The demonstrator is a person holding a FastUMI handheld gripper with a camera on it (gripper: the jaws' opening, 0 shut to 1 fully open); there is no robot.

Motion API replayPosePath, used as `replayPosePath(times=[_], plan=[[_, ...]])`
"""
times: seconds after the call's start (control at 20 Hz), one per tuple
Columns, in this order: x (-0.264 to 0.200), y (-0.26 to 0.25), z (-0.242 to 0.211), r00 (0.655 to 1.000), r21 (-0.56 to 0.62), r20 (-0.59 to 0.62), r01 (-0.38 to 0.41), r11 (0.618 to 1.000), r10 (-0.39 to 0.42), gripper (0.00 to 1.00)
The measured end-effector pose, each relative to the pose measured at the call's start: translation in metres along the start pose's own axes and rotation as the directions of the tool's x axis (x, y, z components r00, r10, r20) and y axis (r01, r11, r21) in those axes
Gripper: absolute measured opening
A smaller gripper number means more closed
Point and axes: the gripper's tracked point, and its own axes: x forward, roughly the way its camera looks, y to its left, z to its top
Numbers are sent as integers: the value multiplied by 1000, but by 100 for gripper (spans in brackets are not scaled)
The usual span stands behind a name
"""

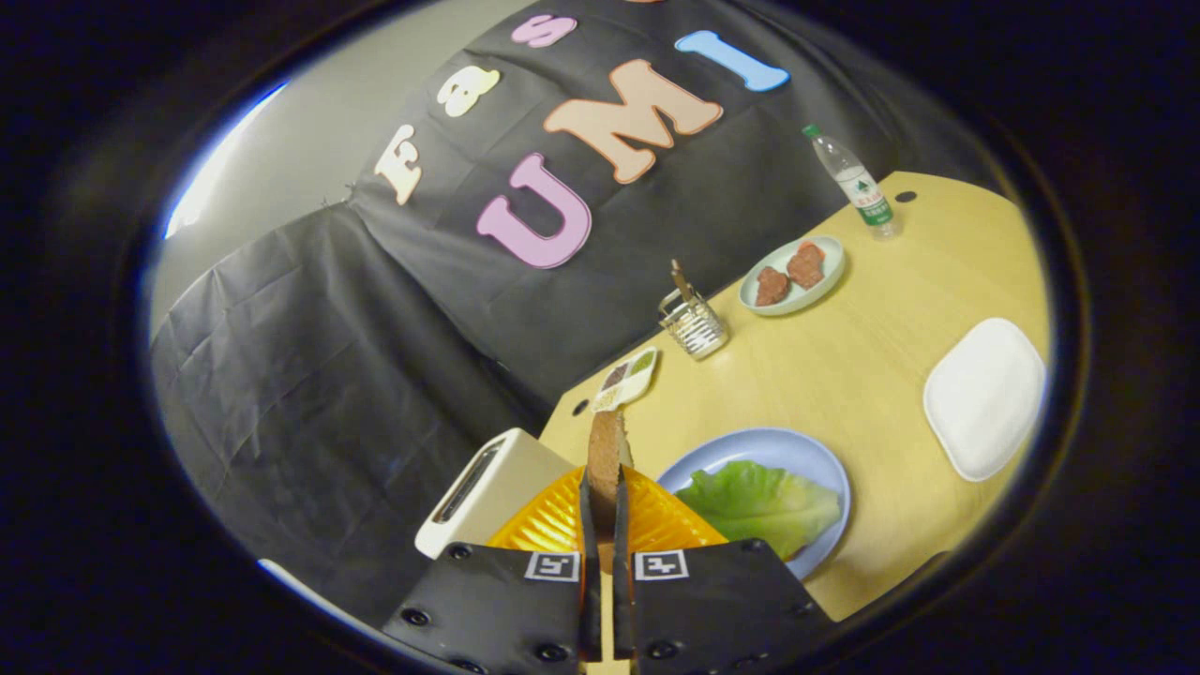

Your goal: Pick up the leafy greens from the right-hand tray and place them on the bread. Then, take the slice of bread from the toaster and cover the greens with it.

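Observation:
My gripper is shut on a slice of bread, which stands on edge between the fingers and sticks out ahead of them, lifted above the table. The white toaster lies just to the left of the fingers, its slot dark. Right of the fingers a light blue plate carries a leaf of green lettuce; whatever lies under the leaf is hidden. The view is tilted.
On the wooden table stand a white square tray, a plate with brown meat pieces, a wire holder, a small sauce dish and a water bottle. An orange ribbed piece sits behind the fingers.

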Motion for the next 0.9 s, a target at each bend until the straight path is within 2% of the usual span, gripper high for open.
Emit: replayPosePath(times=[0.25,0.55,0.75,0.9], plan=[[7,-28,-9,997,3,-25,67,998,-67,8],[10,-62,-19,981,-77,-46,185,980,-189,8],[14,-82,-25,959,-217,-49,263,940,-280,10],[13,-89,-27,942,-349,-29,304,887,-334,13]])
